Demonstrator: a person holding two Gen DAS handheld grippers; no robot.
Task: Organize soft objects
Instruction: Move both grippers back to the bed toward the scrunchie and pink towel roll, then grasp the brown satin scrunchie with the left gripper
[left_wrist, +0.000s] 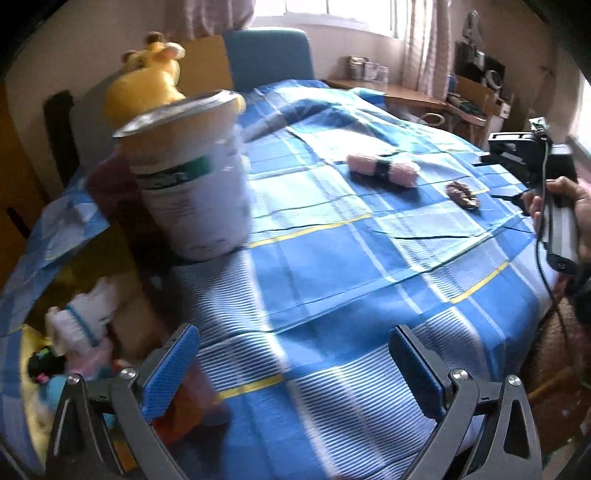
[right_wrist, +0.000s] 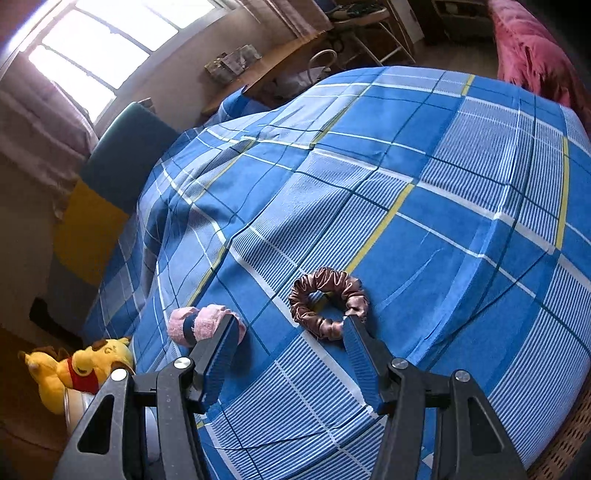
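Gaping jaws on both grippers; tub (left_wrist: 192, 173) only in left view, scrunchie (right_wrist: 327, 302) clearer right.

Bedsheet (right_wrist: 461, 206): spread over the bed, bearing all loose items.
Scrunchie (right_wrist: 327, 302): lies on the sheet, just beyond the right gripper (right_wrist: 291, 328); one fingertip (right_wrist: 352, 325) overlaps its near edge.
Rolled towel (right_wrist: 201, 325): on the sheet, left of the scrunchie, apart from it.
Bucket (left_wrist: 192, 177): upright at the sheet's left edge, well left of the towel.
Plush bear (left_wrist: 147, 79): behind the bucket.
Small soft toys (left_wrist: 79, 332): heaped below the bucket, left of the left gripper (left_wrist: 295, 365).
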